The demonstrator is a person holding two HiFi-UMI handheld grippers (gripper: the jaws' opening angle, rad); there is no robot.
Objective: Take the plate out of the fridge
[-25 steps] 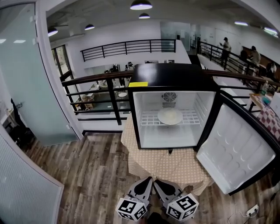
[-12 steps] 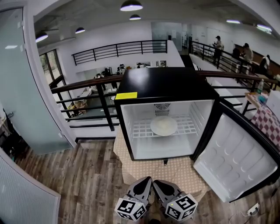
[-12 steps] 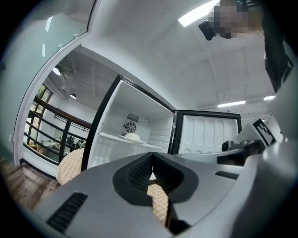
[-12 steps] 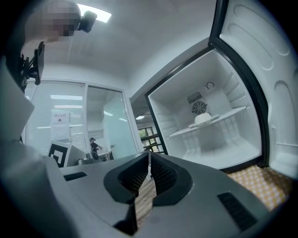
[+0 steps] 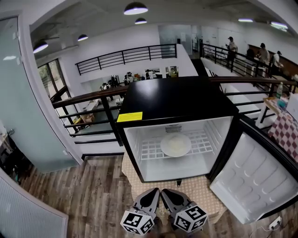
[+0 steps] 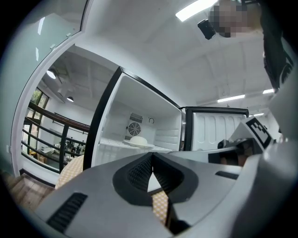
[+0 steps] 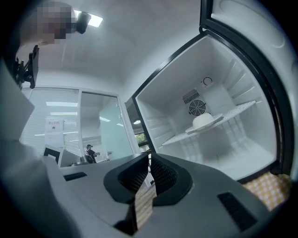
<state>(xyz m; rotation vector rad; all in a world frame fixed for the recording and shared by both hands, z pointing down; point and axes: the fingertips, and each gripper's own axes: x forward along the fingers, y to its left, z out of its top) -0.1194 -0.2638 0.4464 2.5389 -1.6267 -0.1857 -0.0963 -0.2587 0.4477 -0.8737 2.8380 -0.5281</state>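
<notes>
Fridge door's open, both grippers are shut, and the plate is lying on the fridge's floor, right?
Not the floor: the head view shows the plate on the wire shelf. The door is open, and the left gripper and right gripper are shut.

Wood-plank floor meets black railings, frosted glass partition and pendant lamps.

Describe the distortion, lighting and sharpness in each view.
Head view: fisheye bows the railing and fridge door; the ceiling lamps glare; the pale plate barely stands out on the white shelf. Left gripper view: dark round vignette; the left hand-held gripper looms large and soft. Right gripper view: same vignette, the fridge appears tilted, a strip light glares at top.
</notes>
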